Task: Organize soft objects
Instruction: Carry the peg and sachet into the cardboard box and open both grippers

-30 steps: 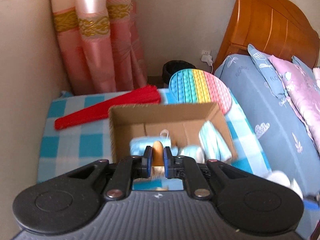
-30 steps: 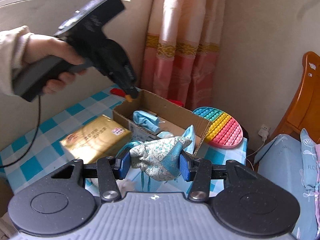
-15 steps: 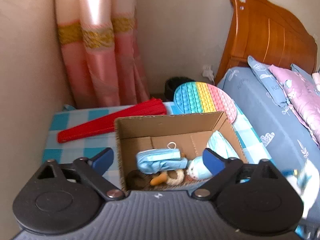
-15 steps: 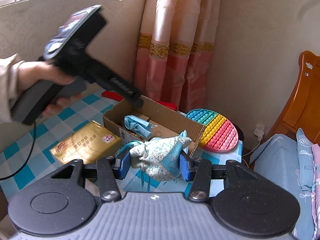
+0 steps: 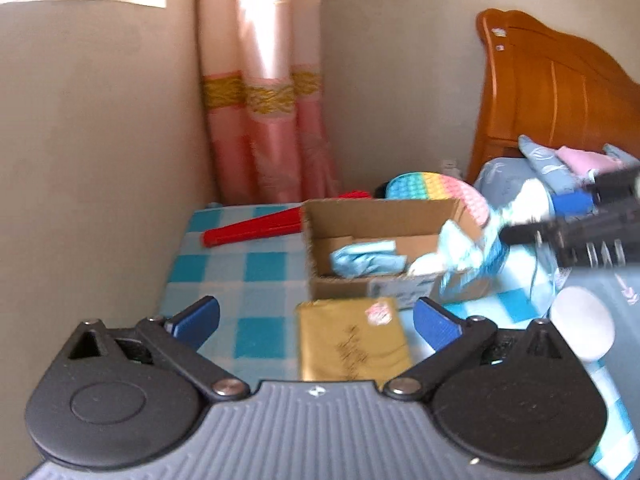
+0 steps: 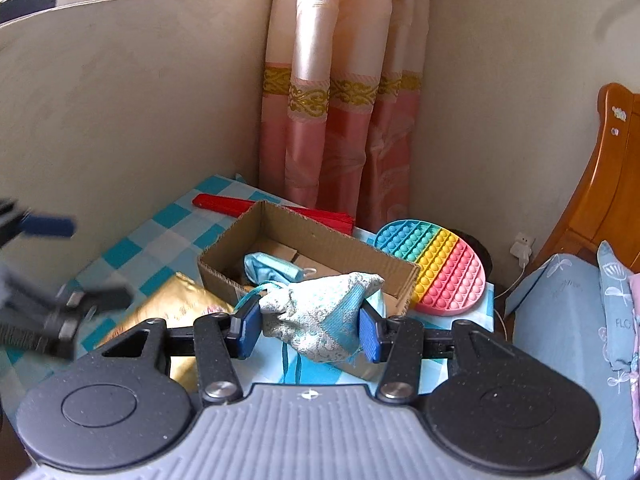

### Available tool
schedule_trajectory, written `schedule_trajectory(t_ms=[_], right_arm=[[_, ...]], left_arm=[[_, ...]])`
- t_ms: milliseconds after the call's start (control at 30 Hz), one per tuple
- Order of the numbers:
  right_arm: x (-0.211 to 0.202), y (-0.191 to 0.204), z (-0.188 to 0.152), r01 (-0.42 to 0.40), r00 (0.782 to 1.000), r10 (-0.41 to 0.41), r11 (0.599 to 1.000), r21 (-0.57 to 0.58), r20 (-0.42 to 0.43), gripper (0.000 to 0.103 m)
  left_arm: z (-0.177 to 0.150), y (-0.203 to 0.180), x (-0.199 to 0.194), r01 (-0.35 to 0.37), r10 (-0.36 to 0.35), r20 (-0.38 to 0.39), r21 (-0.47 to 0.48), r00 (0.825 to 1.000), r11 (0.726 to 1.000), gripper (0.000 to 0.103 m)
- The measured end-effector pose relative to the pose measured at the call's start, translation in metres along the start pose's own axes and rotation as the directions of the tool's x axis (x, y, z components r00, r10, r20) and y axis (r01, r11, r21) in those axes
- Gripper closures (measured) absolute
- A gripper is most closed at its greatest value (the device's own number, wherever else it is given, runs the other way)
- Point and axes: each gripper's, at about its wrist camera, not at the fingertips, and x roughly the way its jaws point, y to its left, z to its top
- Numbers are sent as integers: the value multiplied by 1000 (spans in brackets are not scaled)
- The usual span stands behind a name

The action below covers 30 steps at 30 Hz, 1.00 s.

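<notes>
My right gripper (image 6: 308, 326) has its jaws clamped on a patterned blue pouch (image 6: 320, 320) at the cardboard box's (image 6: 320, 240) near rim, near the counter's right edge, while my left gripper (image 5: 316, 316), jaws just opened wide and empty, hangs clear; next I judge the pouch needs carrying over the box and releasing.

— Count, from where you stand?

— Cardboard box (image 6: 320, 240): one. Blue face mask (image 6: 272, 268) inside it: one seen clearly; the rest of its contents too blurred to tally. Patterned fabric pouch (image 6: 320, 320): one.

— On the checked tablecloth (image 5: 256, 268)?

— Gold packet (image 5: 352, 340): one. Red folding fan (image 5: 252, 228): one. Rainbow pop-it pad (image 6: 436, 264): one. White round item (image 5: 582, 328): one, kind unclear.

— Fixtures?

— Pink curtain (image 6: 340, 120): one. Wooden headboard (image 5: 548, 88): one. Wall plug (image 6: 522, 246): one.

— Handheld grippers?

— Two: left gripper (image 5: 316, 316), right gripper (image 6: 308, 326).
</notes>
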Motion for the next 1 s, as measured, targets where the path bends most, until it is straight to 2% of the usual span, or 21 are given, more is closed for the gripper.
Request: schedule_trajectory(t_ms=[67, 333, 500, 600, 633, 700, 733, 767, 867, 1000], right_arm=[[6, 0, 9, 0, 1000, 0, 1000, 25, -9, 49], [51, -6, 54, 21, 995, -4, 984, 175, -97, 49], [92, -12, 78, 103, 984, -58, 959, 266, -171, 49], [115, -13, 86, 177, 969, -110, 935, 307, -222, 48], [123, -13, 86, 186, 965, -111, 929, 321, -239, 45], [136, -12, 85, 188, 960, -101, 922, 338, -260, 30], [142, -11, 84, 190, 959, -100, 919, 344, -264, 17], [146, -10, 82, 186, 961, -96, 919, 348, -261, 9], [151, -7, 78, 173, 964, -84, 918, 356, -251, 2], [156, -5, 76, 159, 963, -68, 925, 345, -260, 0]], left_arm=[[-11, 4, -8, -27, 27, 6, -3, 1000, 1000, 1], [-47, 22, -29, -39, 41, 28, -74, 999, 997, 1], [-61, 32, -39, -73, 78, 50, -96, 996, 993, 1], [-67, 38, -42, -78, 83, 51, -99, 995, 992, 1], [-69, 40, -42, -81, 86, 49, -105, 995, 991, 1], [-72, 43, -42, -77, 82, 44, -117, 996, 990, 1], [-73, 45, -41, -73, 78, 40, -123, 996, 990, 1], [-74, 47, -40, -72, 77, 37, -127, 996, 989, 1], [-77, 51, -38, -85, 90, 31, -126, 995, 988, 1], [-79, 55, -36, -117, 122, 38, -118, 992, 986, 1]])
